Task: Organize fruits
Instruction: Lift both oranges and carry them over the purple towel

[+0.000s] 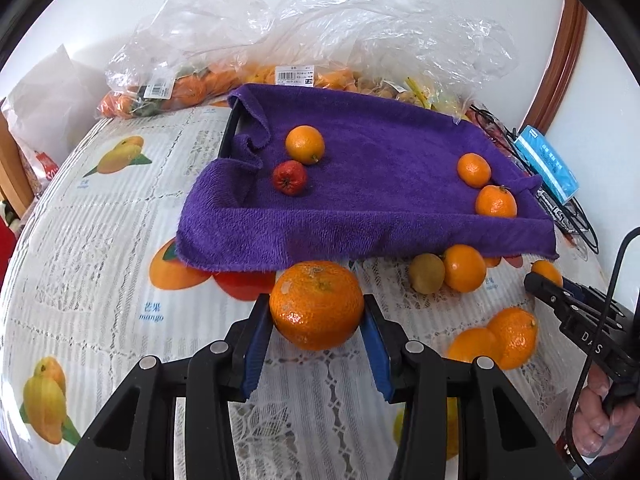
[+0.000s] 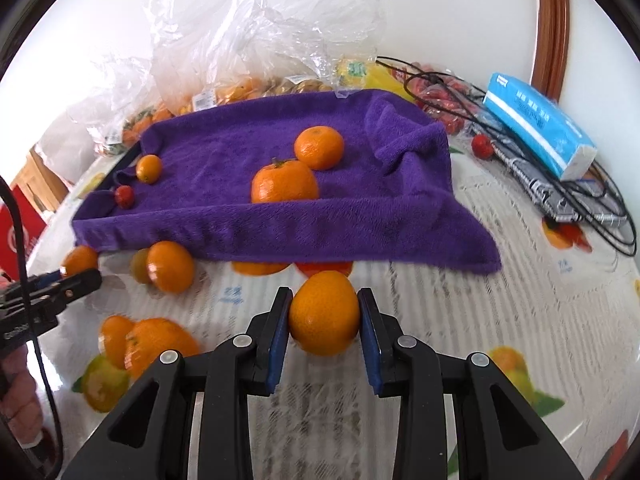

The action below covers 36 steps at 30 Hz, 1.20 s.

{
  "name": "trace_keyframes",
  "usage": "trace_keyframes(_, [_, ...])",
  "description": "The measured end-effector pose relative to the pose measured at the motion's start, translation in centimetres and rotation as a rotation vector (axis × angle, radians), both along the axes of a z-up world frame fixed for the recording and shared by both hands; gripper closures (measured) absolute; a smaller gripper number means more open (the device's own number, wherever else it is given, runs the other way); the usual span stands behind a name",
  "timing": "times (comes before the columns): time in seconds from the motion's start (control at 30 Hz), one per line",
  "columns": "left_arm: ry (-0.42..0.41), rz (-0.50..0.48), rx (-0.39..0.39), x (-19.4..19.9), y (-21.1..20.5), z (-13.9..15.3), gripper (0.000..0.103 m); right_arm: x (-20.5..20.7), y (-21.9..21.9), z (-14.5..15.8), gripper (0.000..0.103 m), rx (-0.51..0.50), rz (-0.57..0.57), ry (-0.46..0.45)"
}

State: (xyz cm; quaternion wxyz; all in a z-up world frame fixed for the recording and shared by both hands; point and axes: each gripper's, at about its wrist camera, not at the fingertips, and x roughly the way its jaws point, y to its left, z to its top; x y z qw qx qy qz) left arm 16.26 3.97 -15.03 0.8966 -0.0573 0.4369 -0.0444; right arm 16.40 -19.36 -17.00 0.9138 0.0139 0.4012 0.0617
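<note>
Here, left wrist view: the left gripper [image 1: 317, 308] was closed on a large orange [image 1: 316, 305], its blue pads pressed against the fruit's two sides, just in front of the near edge of a purple towel [image 1: 380, 216].
Towel, left view: it lay draped over a tray on a table covered with a fruit-printed cloth [image 1: 100, 240].
On the towel, left view: an orange [image 1: 305, 145] touched a small red fruit [image 1: 290, 177] near the left side; two more oranges [image 1: 485, 189] sat together at the right edge.
In front of the towel, left view: a small green fruit [image 1: 426, 278] rested against an orange [image 1: 464, 268]; two more oranges [image 1: 496, 338] lay nearer, to the right.
Far right, left view: the right gripper [image 1: 538, 282] reached in, with a hand [image 1: 600, 412] on its handle.
Behind the towel, left view: clear plastic bags [image 1: 224, 40] of fruit stood along the wall.

Right wrist view: the right gripper [image 2: 324, 314] was closed tight on a smaller orange [image 2: 324, 314], held just before the towel's [image 2: 360, 220] near edge.
On the towel, right view: two oranges [image 2: 300, 168] sat near the middle.
Right side, right view: a blue tissue pack [image 2: 538, 124] lay on tangled black cables [image 2: 592, 204].
Left edge, right view: the left gripper [image 2: 60, 284] showed, blurred.
</note>
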Motion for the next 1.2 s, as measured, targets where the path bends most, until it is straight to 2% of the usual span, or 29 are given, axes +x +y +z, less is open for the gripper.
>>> trace_keyframes(0.33, [-0.066,-0.014,-0.001,-1.5,-0.1,3.4,0.061,-2.3,0.7,3.6,0.07,0.008,-0.001,-0.083])
trace_keyframes(0.67, [-0.156,0.026,-0.024,1.3,0.6,7.4,0.061,0.5,1.6,8.6,0.07,0.05,-0.007,-0.191])
trace_keyframes(0.87, [-0.191,0.045,-0.02,4.0,0.6,8.6,0.061,3.4,2.7,9.7,0.07,0.048,0.002,-0.222])
trace_keyframes(1.2, [-0.195,0.063,-0.004,8.0,0.7,7.7,0.061,7.2,3.2,9.1,0.07,0.045,0.026,-0.235])
